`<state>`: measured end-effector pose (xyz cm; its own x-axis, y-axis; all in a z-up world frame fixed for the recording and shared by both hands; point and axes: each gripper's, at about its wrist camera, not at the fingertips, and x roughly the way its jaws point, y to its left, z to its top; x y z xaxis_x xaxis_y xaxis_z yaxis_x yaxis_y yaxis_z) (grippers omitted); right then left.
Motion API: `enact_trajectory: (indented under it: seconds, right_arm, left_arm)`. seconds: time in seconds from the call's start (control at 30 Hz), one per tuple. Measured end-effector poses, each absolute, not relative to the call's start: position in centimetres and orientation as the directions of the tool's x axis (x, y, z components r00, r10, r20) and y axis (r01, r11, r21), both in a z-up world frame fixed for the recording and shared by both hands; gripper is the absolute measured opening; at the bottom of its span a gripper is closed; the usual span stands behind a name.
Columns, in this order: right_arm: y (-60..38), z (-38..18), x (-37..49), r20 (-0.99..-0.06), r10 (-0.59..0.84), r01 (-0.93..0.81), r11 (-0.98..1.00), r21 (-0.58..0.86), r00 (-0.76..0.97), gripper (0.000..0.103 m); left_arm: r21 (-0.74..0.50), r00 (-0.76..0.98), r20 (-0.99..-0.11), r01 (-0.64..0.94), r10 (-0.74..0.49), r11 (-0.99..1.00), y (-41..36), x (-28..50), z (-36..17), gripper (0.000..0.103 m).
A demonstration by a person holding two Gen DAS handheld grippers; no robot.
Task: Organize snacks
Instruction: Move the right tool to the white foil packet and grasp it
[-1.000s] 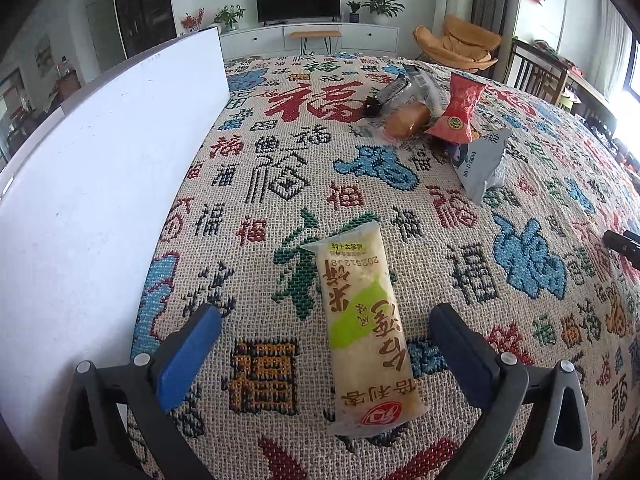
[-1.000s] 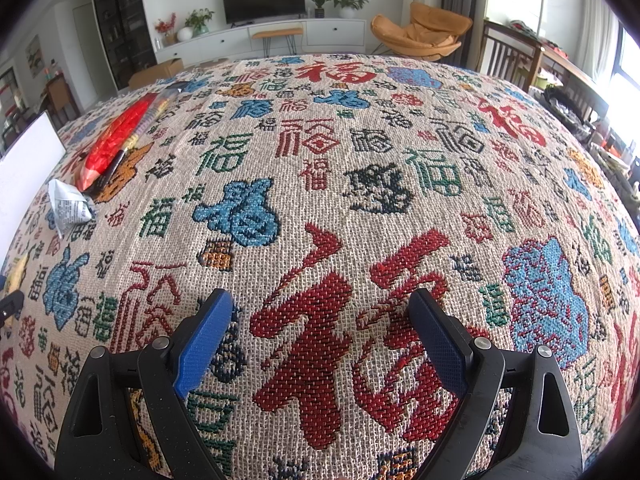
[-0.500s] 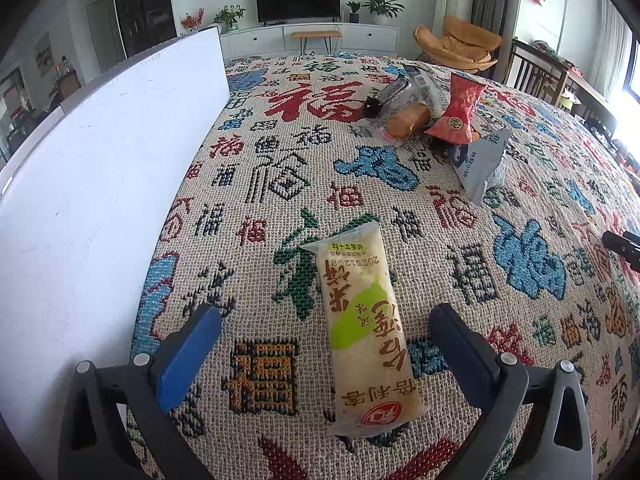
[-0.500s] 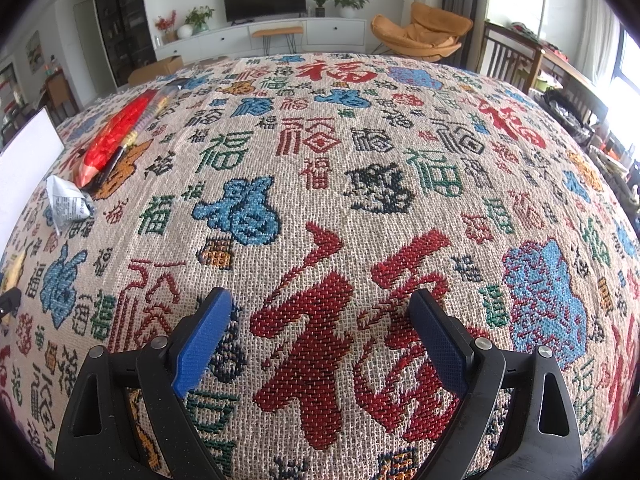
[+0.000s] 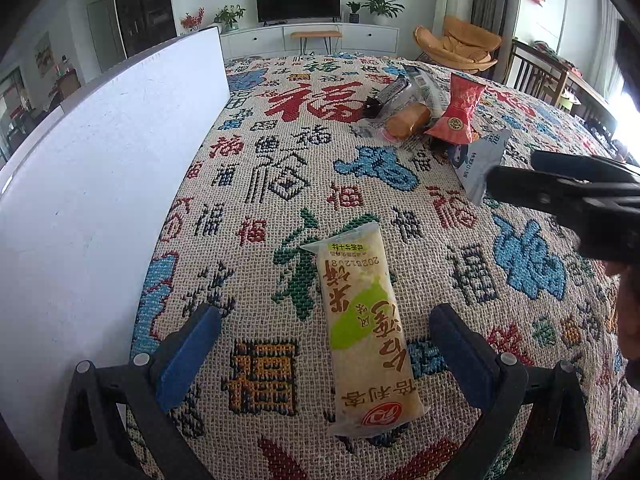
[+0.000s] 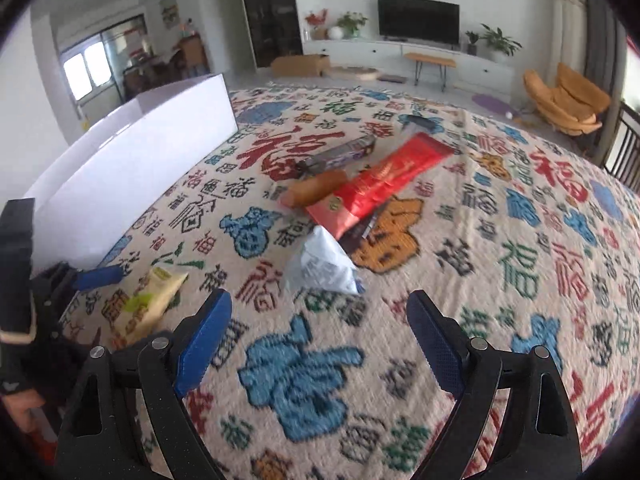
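Both spread-wide grippers, left [image 5: 324, 344] and right [image 6: 320, 328], hover over the glossy oblong snack packet [image 5: 370, 332] on the woven cloth [image 5: 280, 184].

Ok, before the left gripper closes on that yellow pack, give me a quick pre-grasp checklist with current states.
1. Left gripper open: ok, jaws wide apart.
2. Yellow pack between the fingers: ok, though nearer the right finger than centred.
3. Pack free of other snacks: ok, it lies alone on the cloth.
4. Right gripper out of the way: ok, open and empty, aimed toward the grey pouch.
5. White box within reach: ok, just left of the pack.
6. Room inside the box: cannot tell, interior hidden.
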<state>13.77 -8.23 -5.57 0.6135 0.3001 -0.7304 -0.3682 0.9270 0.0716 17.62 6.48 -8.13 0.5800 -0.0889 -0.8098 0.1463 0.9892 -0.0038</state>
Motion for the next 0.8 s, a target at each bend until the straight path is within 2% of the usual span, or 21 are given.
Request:
enact_trajectory:
  seconds: [0.17, 0.2, 0.23, 0.27, 0.3, 0.37, 0.6, 0.8]
  right_arm:
    - [-6.6, -7.9, 17.9, -0.786, 0.257, -0.305, 0.948, 0.093, 0.562, 0.088]
    - [-6.8, -8.3, 18.0, -0.790, 0.258, -0.295, 0.950, 0.103, 0.556, 0.083]
    - [-7.2, -8.3, 17.9, -0.781, 0.247, -0.283, 0.955, 0.094, 0.574, 0.057]
    - [-7.6, -8.2, 17.6, -0.779, 0.241, -0.277, 0.957, 0.090, 0.579, 0.048]
    - [-8.2, -7.8, 17.5, -0.777, 0.263, -0.277, 0.954, 0.118, 0.572, 0.046]
    - [-9.4, -7.1, 16.8, -0.776, 0.302, -0.285, 0.944, 0.164, 0.554, 0.045]
    - [-15.0, -4.0, 10.2, -0.737, 0.235, -0.316, 0.948, 0.030, 0.634, 0.045]
    - [-19.6, -7.2, 7.0, -0.758, 0.191, -0.278, 0.961, 0.013, 0.624, 0.051]
  left_arm:
    - [-0.006, 0.580, -0.810, 0.146, -0.091, 0.989, 6.5, 17.7, -8.2, 0.103]
    - [-0.007, 0.580, -0.809, 0.146, -0.091, 0.989, 6.5, 17.6, -8.2, 0.103]
    - [-0.007, 0.580, -0.809, 0.146, -0.092, 0.989, 6.4, 17.6, -8.1, 0.103]
    - [-0.007, 0.580, -0.809, 0.146, -0.092, 0.989, 6.5, 17.6, -8.2, 0.103]
    - [-0.007, 0.580, -0.809, 0.146, -0.092, 0.989, 6.4, 17.6, -8.2, 0.103]
    - [-0.007, 0.580, -0.809, 0.146, -0.092, 0.989, 6.5, 17.6, -8.2, 0.103]
    - [-0.007, 0.580, -0.809, 0.146, -0.091, 0.989, 6.5, 17.6, -8.2, 0.103]
    - [-0.006, 0.581, -0.809, 0.146, -0.091, 0.989, 6.5, 17.6, -8.2, 0.103]
